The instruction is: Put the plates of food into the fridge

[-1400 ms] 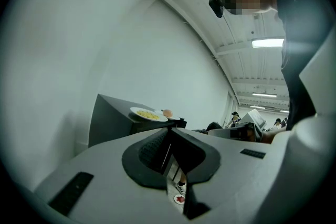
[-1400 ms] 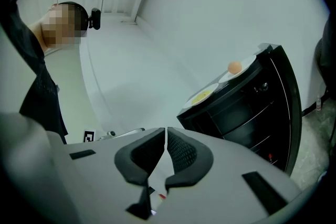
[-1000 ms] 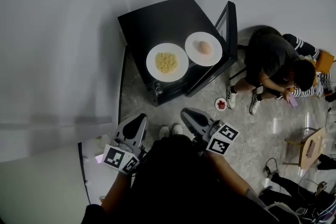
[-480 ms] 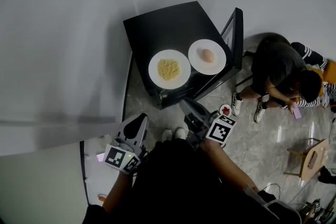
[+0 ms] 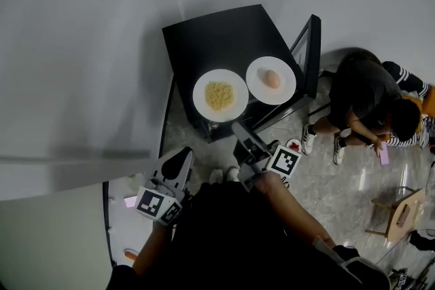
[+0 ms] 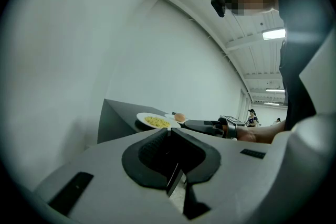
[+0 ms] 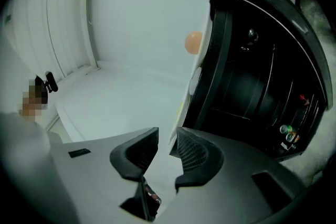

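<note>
**Right gripper opens beside the near plate**

The left gripper (image 5: 178, 159) hangs low at the left, jaws shut tip to tip on nothing; the plate of yellow food (image 5: 219, 96) and the plate with a round orange thing (image 5: 271, 79) both sit on top of the black fridge (image 5: 217, 37), so neither is stored yet; within the last second the right gripper (image 5: 239, 129) has come up close to the near plate and rolled, and its jaws have just been opening, gripping nothing; I judge a grab at that plate's rim comes next; the fridge door (image 5: 312, 44) stands open; whether the rim already lies between the jaws is unclear, and the dark shelves (image 7: 252, 86) show too little to pick a free one
</note>
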The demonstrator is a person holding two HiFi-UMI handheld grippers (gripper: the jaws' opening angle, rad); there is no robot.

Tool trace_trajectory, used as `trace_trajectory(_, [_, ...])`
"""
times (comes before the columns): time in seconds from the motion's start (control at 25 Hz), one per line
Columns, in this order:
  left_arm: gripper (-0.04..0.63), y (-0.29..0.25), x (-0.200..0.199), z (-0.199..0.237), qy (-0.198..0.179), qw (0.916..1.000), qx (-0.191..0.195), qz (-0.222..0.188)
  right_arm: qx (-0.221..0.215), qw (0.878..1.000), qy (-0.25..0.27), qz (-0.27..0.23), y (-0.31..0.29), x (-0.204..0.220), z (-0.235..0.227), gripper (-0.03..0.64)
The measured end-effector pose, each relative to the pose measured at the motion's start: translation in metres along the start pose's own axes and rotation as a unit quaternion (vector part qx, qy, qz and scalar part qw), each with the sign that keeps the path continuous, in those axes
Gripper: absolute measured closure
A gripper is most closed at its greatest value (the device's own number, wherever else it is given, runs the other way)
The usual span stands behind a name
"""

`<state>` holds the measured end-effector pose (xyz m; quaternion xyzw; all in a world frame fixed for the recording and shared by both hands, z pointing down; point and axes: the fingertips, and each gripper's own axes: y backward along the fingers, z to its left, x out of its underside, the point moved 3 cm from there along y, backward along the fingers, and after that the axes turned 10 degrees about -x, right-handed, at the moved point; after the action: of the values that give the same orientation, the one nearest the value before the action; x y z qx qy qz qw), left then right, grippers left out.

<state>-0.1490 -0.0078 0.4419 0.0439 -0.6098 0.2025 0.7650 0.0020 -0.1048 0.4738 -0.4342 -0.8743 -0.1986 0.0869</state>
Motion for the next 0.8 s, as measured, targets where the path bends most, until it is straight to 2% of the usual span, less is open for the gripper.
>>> trace_trajectory(0.36, [0.558, -0.008, -0.003, 0.003, 0.001, 1.0, -0.008, 0.0, 0.004, 0.998, -0.056, -0.037, -0.012, -0.012, -0.017, 0.506])
trace_trajectory(0.52, [0.558, -0.007, -0.003, 0.005, 0.002, 0.9999, -0.013, 0.002, 0.01, 0.994, -0.097, -0.05, -0.016, -0.012, -0.026, 0.508])
trace_trajectory(0.64, [0.558, -0.007, -0.004, 0.005, 0.013, 0.9998, -0.016, 0.001, 0.008, 0.99, -0.13, -0.059, -0.017, -0.01, -0.03, 0.548])
trace_trajectory(0.8, [0.558, -0.004, -0.005, 0.005, 0.013, 0.9997, -0.019, -0.001, 0.01, 0.987, -0.147, -0.067, -0.017, -0.009, -0.029, 0.555])
